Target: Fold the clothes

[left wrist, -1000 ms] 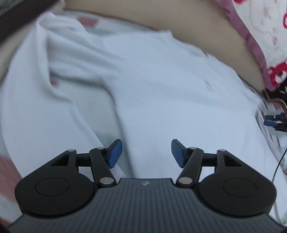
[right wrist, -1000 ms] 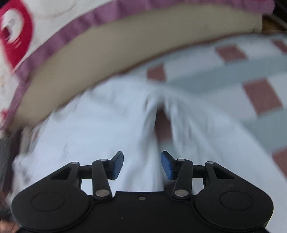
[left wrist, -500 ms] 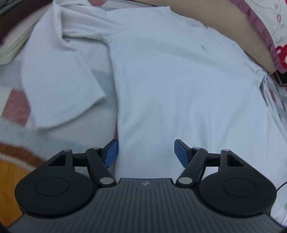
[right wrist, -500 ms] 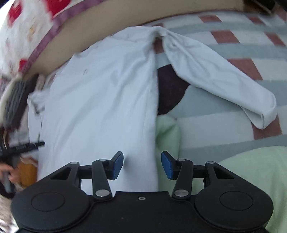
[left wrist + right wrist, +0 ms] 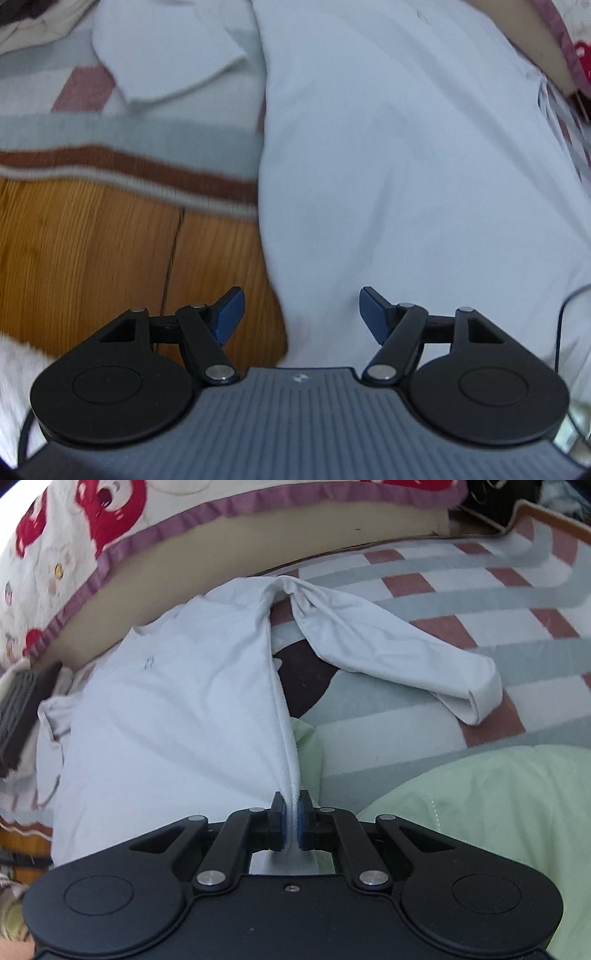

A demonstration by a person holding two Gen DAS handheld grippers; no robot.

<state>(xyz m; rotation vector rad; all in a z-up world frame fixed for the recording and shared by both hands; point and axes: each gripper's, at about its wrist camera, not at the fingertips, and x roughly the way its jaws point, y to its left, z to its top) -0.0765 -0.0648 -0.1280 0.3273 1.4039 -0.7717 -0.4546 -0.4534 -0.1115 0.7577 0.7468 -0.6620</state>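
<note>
Between the right tool's (image 5: 291, 818) blue pads: side seam edge of the white shirt (image 5: 177, 716), pinched tight near the hem corner, cloth bunched into a ridge running toward 12 o'clock. Shirt body spreads from there to 10–11 o'clock, lying flat on the checked bedspread (image 5: 491, 590). One long sleeve (image 5: 402, 657) branches from the shoulder at 12 and trails to 2 o'clock, cuff resting on the bedspread. Light green cloth (image 5: 498, 812) sits just beside the tool at 3–4 o'clock. Pillow with red print and purple trim (image 5: 92, 546) across the top, 10–12 o'clock.

Left tool (image 5: 299, 315): pads spread wide, holding nothing. Shirt's lower part (image 5: 406, 166) lies between and beyond the pads, filling the view from 12 to 3 o'clock; frame is motion-blurred, can't tell if the pads touch the cloth. Other sleeve (image 5: 162, 55) at 11 o'clock on the bedspread (image 5: 110, 129). Wooden floor (image 5: 92, 251) at 9 o'clock, below the bedspread's brown-striped edge. Thin dark cable (image 5: 559, 325) at 3 o'clock.
</note>
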